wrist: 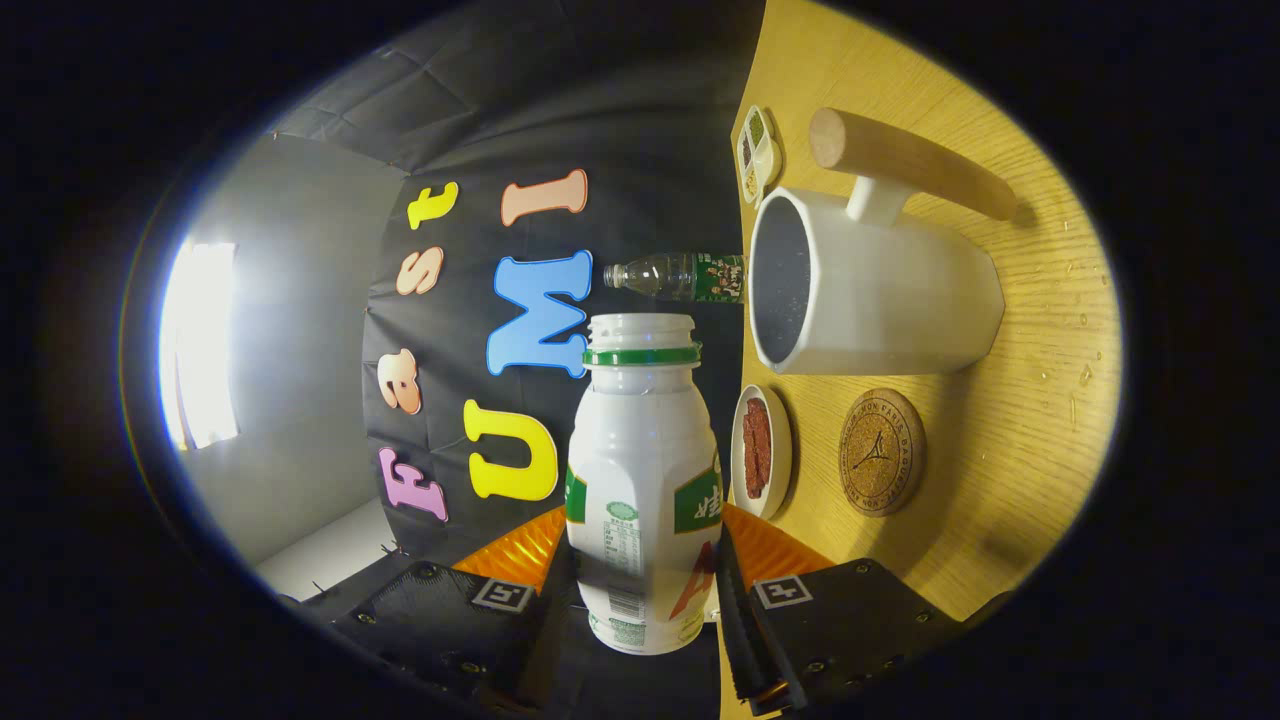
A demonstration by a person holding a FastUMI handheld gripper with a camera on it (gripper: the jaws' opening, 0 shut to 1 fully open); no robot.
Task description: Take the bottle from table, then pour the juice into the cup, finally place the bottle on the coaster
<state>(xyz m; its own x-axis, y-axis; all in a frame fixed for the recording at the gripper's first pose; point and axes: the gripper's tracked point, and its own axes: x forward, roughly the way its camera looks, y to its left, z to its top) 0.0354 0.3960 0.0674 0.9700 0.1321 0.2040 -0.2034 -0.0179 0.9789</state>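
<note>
Jaws pinching white, seemingly uncapped bottle (640,480) — green neck ring

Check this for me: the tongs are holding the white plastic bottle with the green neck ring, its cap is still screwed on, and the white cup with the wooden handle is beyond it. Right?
Not quite. In the gripper view, the white plastic bottle with the green neck ring has no cap; its mouth is open. The rest holds: the tongs grip it on both sides, and the white cup with the wooden handle lies beyond it.

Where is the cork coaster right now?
In the gripper view, the cork coaster lies flat on the wooden table, beyond the claw, between the white cup and small dish.
</note>
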